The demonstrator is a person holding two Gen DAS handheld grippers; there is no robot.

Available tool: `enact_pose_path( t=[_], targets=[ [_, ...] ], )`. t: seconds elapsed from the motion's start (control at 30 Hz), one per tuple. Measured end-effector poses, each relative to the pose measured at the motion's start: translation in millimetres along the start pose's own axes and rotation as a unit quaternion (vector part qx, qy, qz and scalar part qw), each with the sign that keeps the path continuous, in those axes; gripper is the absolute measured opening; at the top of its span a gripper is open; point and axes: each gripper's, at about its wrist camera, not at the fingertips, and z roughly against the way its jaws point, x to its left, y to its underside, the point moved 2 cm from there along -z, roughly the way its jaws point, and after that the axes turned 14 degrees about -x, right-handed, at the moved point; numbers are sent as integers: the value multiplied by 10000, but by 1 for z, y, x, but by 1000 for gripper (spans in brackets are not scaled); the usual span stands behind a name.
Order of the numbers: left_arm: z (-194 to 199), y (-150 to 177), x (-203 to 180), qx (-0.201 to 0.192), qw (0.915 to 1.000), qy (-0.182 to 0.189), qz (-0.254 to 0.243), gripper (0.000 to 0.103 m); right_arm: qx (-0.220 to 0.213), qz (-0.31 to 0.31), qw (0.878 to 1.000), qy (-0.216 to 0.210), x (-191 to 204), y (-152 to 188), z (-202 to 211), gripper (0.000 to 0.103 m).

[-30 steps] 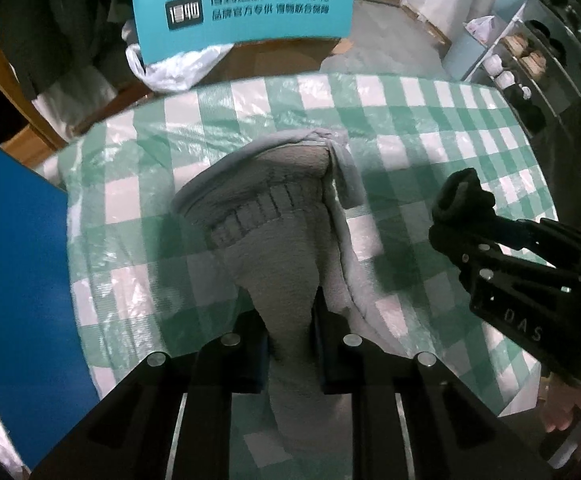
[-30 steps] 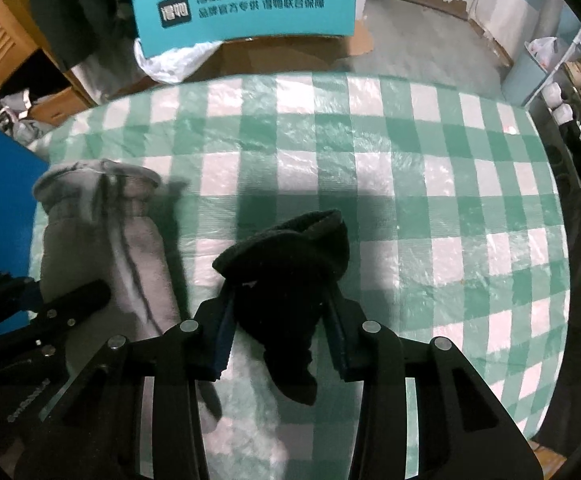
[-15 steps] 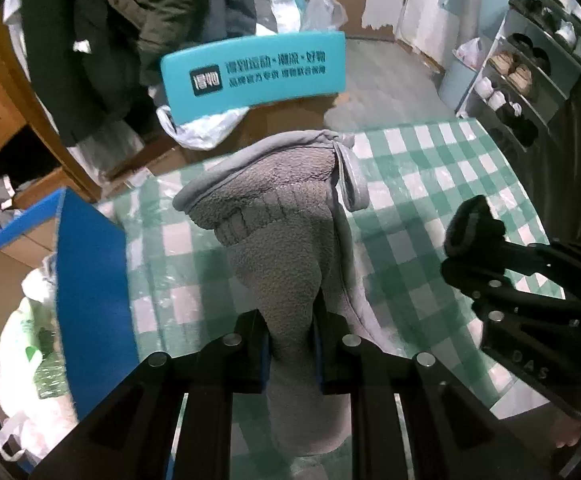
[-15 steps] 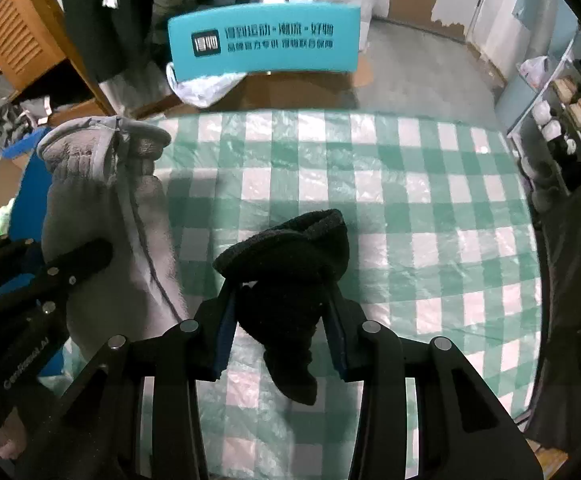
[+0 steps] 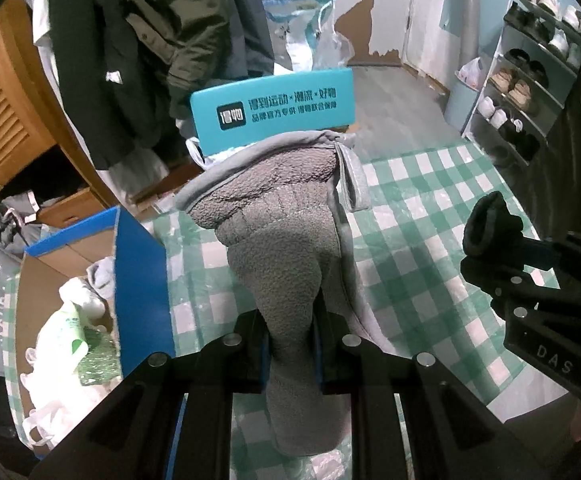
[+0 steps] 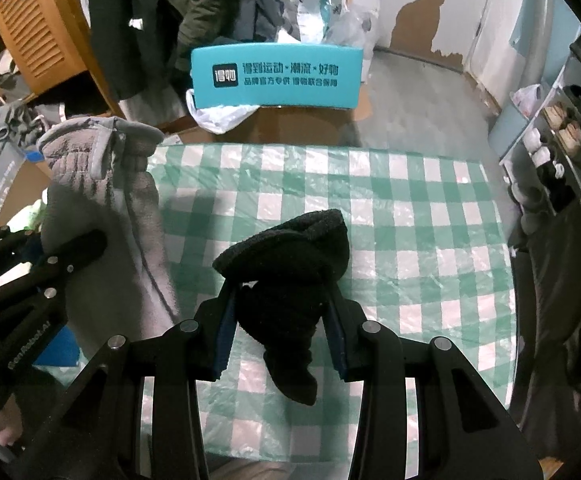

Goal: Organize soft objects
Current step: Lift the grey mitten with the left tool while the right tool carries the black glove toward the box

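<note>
Left gripper (image 5: 292, 344) clamped on grey glove (image 5: 290, 240), pinched low so the fleece cuff stands free, clear of the table (image 5: 430, 208). Right gripper (image 6: 280, 332) closed around black glove (image 6: 290, 276), fingers dangling below the pads, likewise off the table. Probably lifted for carrying to storage. Left of the table, open blue box (image 5: 138, 280) holding a green-and-white bottle (image 5: 68, 336), plastic bags and some pale cloth; probably the gloves' destination. Beyond the table, teal box (image 6: 276, 76), contents hidden; right of the table, shoe rack (image 5: 530, 92) with shoes.
</note>
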Motion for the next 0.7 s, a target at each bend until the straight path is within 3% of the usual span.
enact_pose_path(
  t=[0.7],
  targets=[
    [54,-29,47,-629,9970,-339,311,16,-441,279,9981,-314,49,-34,28,38]
  ],
)
